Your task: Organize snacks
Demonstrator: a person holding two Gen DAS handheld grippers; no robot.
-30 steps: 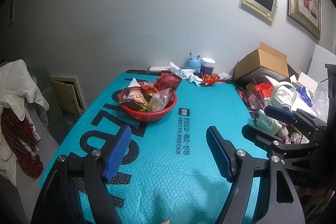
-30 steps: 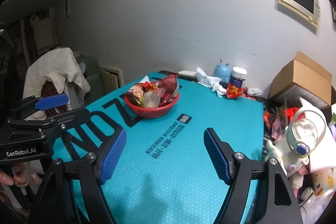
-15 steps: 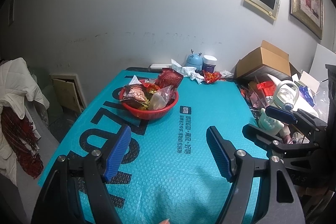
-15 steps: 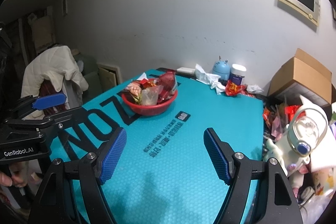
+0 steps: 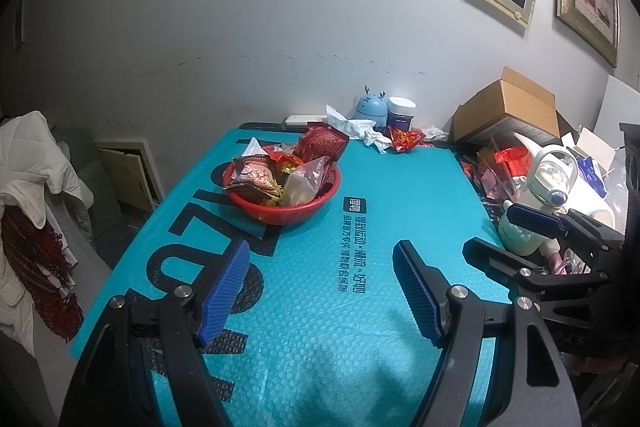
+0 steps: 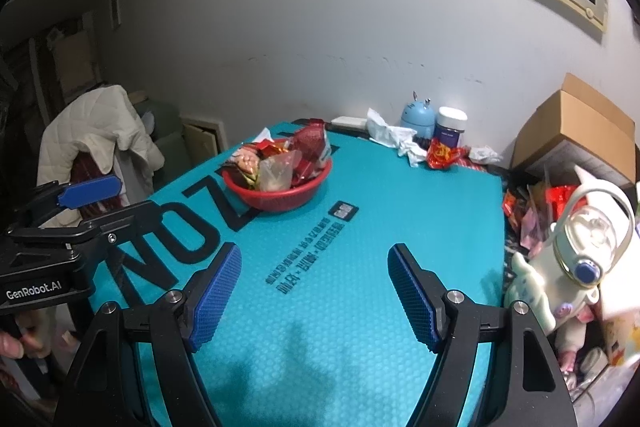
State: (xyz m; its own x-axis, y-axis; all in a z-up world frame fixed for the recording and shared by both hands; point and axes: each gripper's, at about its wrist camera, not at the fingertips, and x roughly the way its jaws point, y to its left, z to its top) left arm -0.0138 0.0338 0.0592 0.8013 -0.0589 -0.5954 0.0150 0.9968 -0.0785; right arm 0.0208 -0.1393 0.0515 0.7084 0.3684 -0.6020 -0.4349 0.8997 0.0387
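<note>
- Your left hand-held gripper [image 5: 320, 291] hung over the near part of the worktop [image 5: 360, 327], its blue pads spread wide with nothing between them.
- Your right hand-held gripper [image 6: 314, 297] hung beside it in the same way, jaws wide apart and empty, over the teal cover with its large black letters.
- Each one showed in the other's camera: the right at the right edge of the left view, the left at the left edge of the right view, where your fingers [image 6: 16, 343] gripped its handle.
- The red basket [image 5: 286, 213] sat well ahead of both, toward the far left of the worktop, heaped with snack packets [image 5: 256, 177], a red one [image 5: 324, 143] leaning up at its back rim.
- One loose red wrapper [image 5: 406, 139] lay at the far edge, just beside crumpled white paper [image 5: 356, 129], a small blue figure [image 5: 372, 107] and a white-lidded jar [image 5: 401, 113].
- To the right of the worktop stood a cardboard box [image 5: 508, 107], a pale bottle [image 5: 554, 183] with a loop handle, and a jumble of red packets.
- A white quilted jacket [image 6: 92, 123] hung over a chair on the left.
</note>
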